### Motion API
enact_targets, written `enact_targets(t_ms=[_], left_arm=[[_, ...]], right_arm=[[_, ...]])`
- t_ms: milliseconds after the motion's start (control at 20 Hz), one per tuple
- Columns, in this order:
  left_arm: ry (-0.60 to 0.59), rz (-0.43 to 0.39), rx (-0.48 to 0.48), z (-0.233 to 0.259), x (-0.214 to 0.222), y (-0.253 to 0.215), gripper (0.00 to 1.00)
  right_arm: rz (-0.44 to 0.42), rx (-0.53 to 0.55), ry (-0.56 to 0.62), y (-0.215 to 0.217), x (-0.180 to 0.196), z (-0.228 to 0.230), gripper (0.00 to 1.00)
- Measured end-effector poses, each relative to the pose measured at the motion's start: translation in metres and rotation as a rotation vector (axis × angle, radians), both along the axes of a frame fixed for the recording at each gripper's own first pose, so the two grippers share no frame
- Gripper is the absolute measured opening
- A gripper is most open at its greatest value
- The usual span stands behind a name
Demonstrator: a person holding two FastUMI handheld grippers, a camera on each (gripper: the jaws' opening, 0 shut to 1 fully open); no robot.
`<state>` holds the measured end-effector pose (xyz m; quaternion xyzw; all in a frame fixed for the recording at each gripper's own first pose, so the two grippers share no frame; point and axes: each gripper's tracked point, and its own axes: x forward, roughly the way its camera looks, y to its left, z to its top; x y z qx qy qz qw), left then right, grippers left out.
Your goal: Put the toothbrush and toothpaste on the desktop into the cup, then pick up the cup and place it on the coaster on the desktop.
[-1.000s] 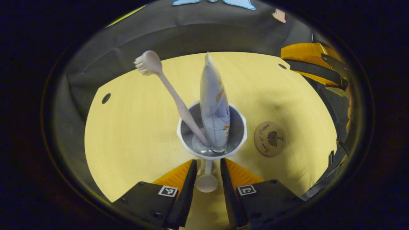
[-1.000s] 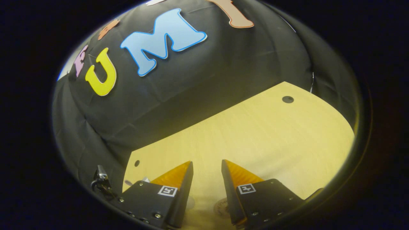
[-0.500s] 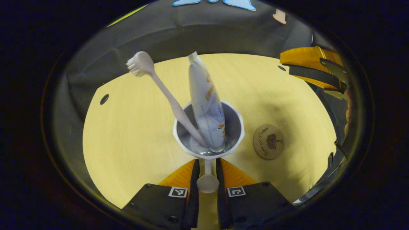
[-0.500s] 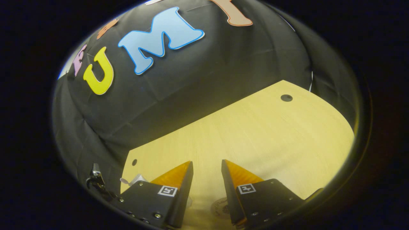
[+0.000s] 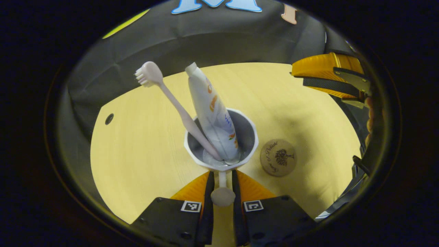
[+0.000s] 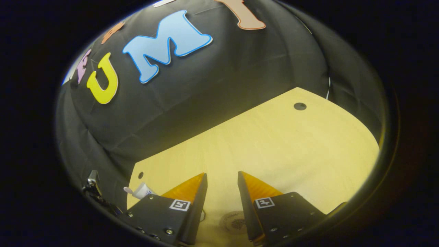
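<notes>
The left hand-held gripper [image 5: 223, 178] pinched the handle of the white faceted plastic cup [image 5: 221, 140], which held the pale pink toothbrush [image 5: 171, 103] and white toothpaste tube [image 5: 211, 113]. Just beside the cup lay the round wooden coaster [image 5: 278, 157] on the pale wooden counter [image 5: 137, 144]. The right hand-held gripper [image 6: 221, 181] hung parted, holding nothing.

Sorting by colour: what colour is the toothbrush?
Pale pink toothbrush, white bristles; clearest in the left gripper view.

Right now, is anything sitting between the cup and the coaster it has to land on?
Nothing visible. The left gripper is shut on the cup's handle, and only bare desktop separates the cup from the coaster just beside it.
</notes>
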<state>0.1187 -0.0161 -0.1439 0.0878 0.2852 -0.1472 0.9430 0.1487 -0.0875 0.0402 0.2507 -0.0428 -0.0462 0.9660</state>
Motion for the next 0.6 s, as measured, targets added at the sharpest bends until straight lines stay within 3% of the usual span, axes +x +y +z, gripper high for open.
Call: enact_targets(t_ms=[100, 150, 600], left_arm=[[-0.006, -0.023, 0.007, 0.0, 0.001, -0.007, 0.3], [-0.008, -0.035, 0.006, 0.0, 0.001, -0.011, 0.36], [0.01, -0.141, 0.021, -0.01, -0.005, -0.035, 0.36]], right_arm=[[-0.012, 0.007, 0.001, -0.008, -0.003, -0.001, 0.54], [-0.019, 0.01, 0.0, -0.012, -0.006, -0.003, 0.54], [-0.085, 0.034, 0.006, -0.056, -0.035, -0.02, 0.54]])
